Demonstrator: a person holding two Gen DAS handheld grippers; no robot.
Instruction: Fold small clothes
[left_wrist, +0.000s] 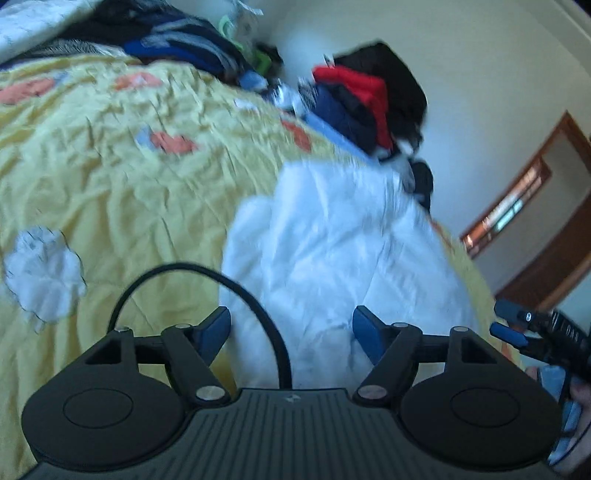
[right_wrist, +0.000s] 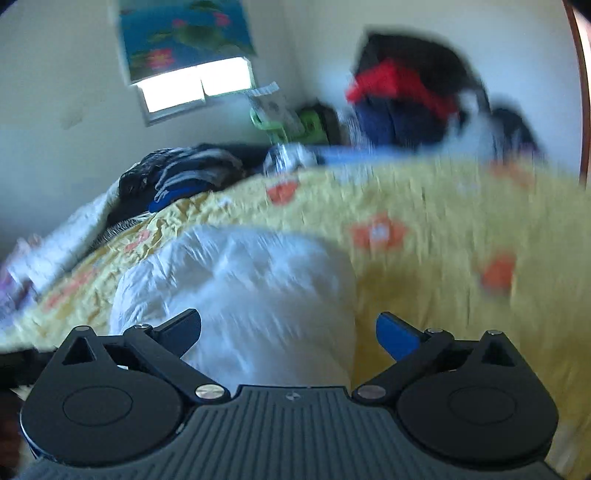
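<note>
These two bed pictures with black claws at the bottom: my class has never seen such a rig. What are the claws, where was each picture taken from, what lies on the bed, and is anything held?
The claws are hand-held grippers, one in each of a person's hands, each carrying a wide-angle camera looking along its fingers. One picture is from the left gripper, the other from the right gripper. Both stand open and hold nothing. On the yellow flowered bedspread a white garment lies just ahead of them. Piles of dark, blue and red clothes sit further back. The pictures are blurred.
</note>
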